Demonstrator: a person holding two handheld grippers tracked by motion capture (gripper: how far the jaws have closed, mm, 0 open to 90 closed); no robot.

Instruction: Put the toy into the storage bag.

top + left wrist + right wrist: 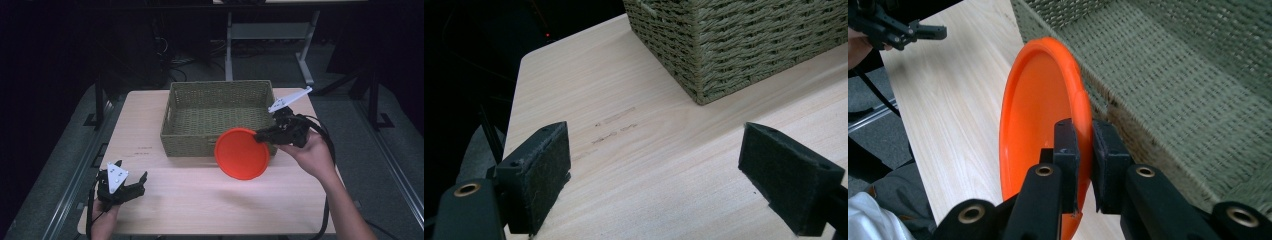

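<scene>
Rested low at the table's [200,200] near left corner: left gripper [131,186], jaws spread wide over bare wood. Further right, orange plate [242,153] lifted on edge against the wicker basket's [220,95] front wall, rim pinched tight by the right gripper [261,135].

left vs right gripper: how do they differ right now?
The left gripper has its jaws wide open with nothing between them; the right gripper is shut on the orange plate. The left sits low at the table's near corner; the right is raised beside the basket. Both are black and hand-held.
</scene>
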